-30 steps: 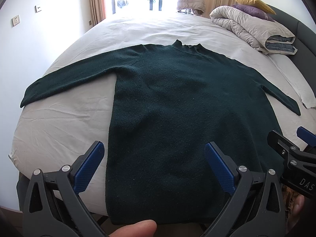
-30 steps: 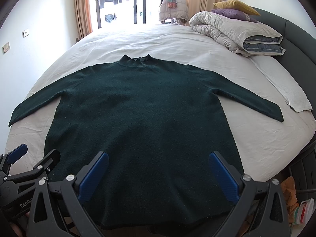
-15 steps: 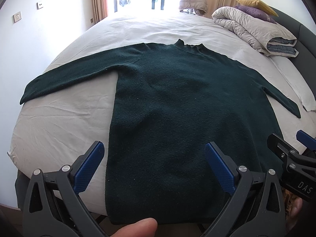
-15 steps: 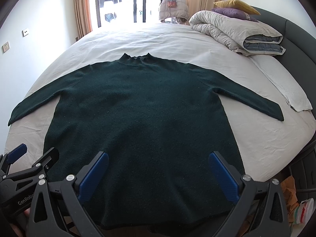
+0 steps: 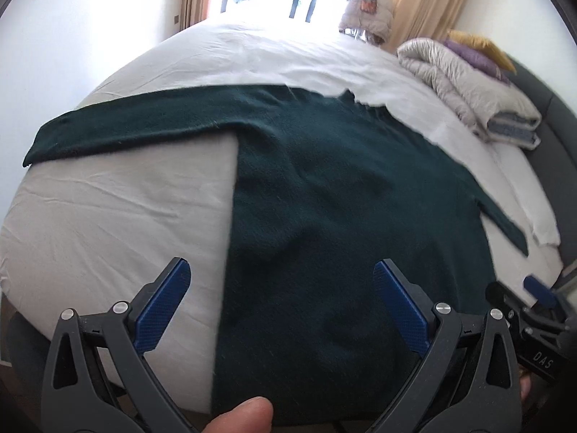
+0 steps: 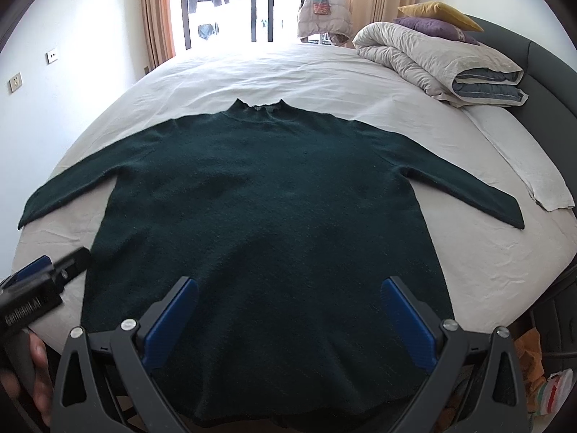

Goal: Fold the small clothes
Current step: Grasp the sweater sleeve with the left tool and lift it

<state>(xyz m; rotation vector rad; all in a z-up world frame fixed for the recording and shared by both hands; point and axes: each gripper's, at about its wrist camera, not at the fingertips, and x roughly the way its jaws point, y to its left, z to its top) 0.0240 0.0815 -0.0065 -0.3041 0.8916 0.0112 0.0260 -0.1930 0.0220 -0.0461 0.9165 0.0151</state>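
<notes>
- Left wrist view: left tongs point(image 5: 280, 303) are held low at the near edge of the bed point(image 5: 108, 216), jaws spread wide apart, nothing between them. A fingertip of the holding hand point(image 5: 241, 416) shows at the bottom edge.
- Left wrist view: dark green sweater point(image 5: 342, 216) lies flat on the white sheet, front down or up cannot be told; collar points away toward the window. Its left side edge runs up between the two blue pads, so the left pad point(image 5: 162, 308) hangs over bare sheet and the right pad over the knit. Pads hover above the cloth; contact cannot be told.
- Left wrist view: right tongs point(image 5: 523, 299) show at the right border, beside the sweater's hem corner. Picture is slightly motion-blurred.
- Right wrist view: right tongs point(image 6: 288, 321) are held low, centred on the sweater point(image 6: 267, 209) hem, jaws wide apart and empty. Both pads hang over the knit, near the hem.
- Right wrist view: both sleeves lie spread outward on the bed point(image 6: 487, 252). Left tongs point(image 6: 47, 274) sit at the left border, beside the sweater's lower left edge, over sheet.
- Right wrist view: a folded duvet point(image 6: 440, 65) lies at the far right of the bed, well apart from the sweater.
</notes>
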